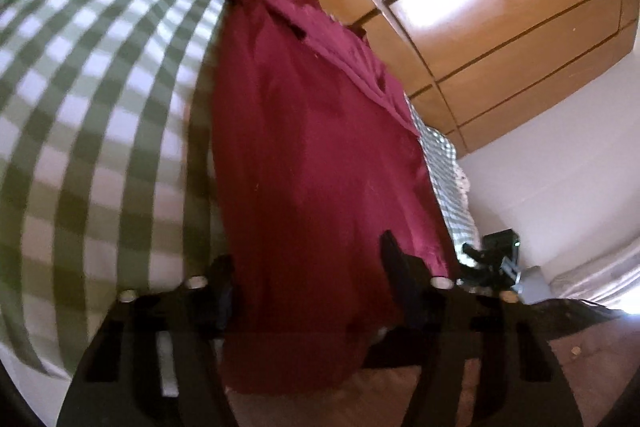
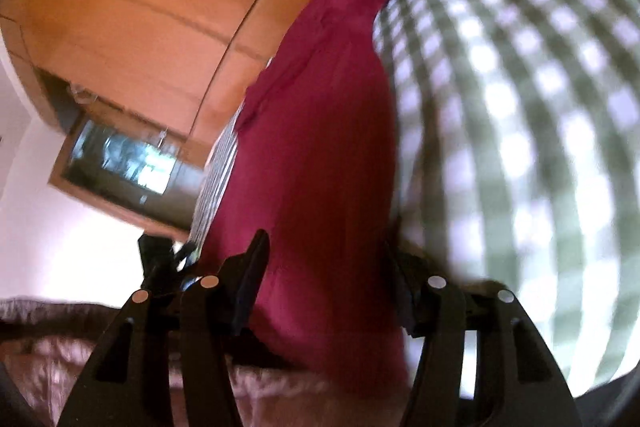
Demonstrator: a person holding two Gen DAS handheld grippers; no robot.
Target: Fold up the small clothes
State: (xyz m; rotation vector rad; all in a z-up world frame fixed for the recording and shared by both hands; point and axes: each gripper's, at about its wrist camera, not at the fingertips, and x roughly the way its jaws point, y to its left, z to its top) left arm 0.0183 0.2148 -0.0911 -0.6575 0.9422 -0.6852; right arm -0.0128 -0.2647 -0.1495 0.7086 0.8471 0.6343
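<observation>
Straddling the near hem of a maroon garment (image 1: 304, 155), the left gripper (image 1: 308, 279) stands about half open, one finger on either side of the cloth; whether the pads already pinch it cannot be told. The right gripper (image 2: 324, 271) is likewise about half open over the same hem, further along it, and contact is equally unclear. Beyond the fingers, the garment lies spread lengthwise on a green-and-white checked sheet (image 1: 92, 107), its near edge drooping over the sheet's edge and its far, bunched end reaching a wooden wardrobe (image 1: 480, 7). In the left view the right gripper shows just past the garment's side edge. Risks, as judged: if either pair closes on one layer only, or off the hem, the cloth may slip free and the fold land skewed; uneven lifting would wrinkle it.
</observation>
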